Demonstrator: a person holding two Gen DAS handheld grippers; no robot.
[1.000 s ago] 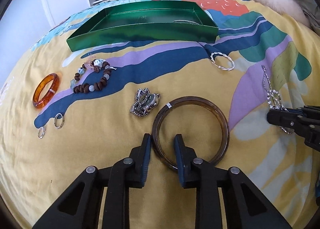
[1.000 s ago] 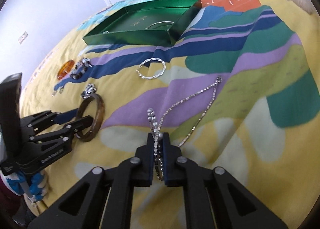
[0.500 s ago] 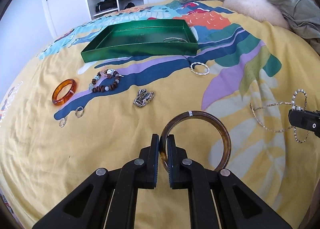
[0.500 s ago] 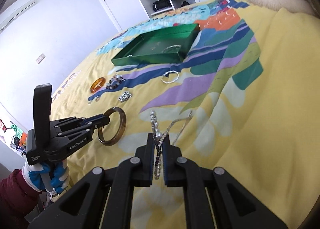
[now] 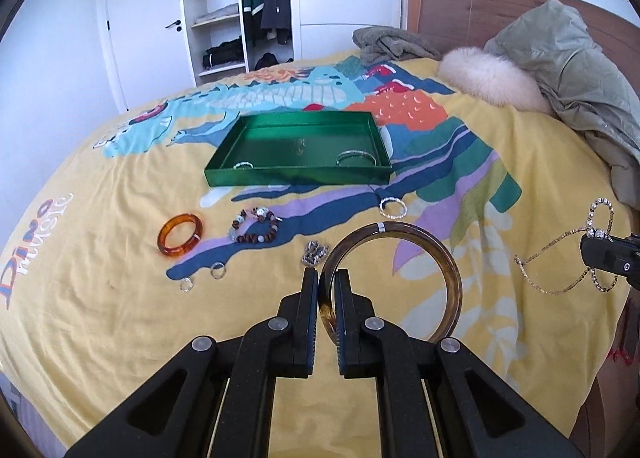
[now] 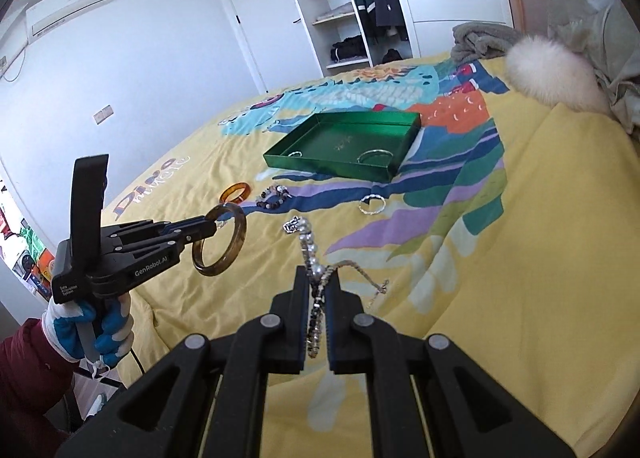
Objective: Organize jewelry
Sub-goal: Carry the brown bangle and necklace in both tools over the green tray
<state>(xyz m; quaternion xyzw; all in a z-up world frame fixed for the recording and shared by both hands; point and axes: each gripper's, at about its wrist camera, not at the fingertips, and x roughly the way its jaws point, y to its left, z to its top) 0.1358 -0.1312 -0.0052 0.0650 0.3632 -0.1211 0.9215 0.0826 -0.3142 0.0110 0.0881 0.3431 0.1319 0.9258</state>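
Two grippers: pinching jewelry above the bed
Left gripper: clamping bangle
Right gripper: clamping necklace

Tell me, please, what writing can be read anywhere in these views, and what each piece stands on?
"GenRobot.AI": side of the left gripper.
"Data Acquisition System": small print on that gripper's rear body, only just readable.
"Dino": large letters on the bedspread; the white script word beside it is too distorted to read.
Gold mark inside the green tray: too small to read.

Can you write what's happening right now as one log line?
left gripper: shut on brown bangle | right gripper: shut on sparkly necklace | both lifted off bed | green tray: ahead
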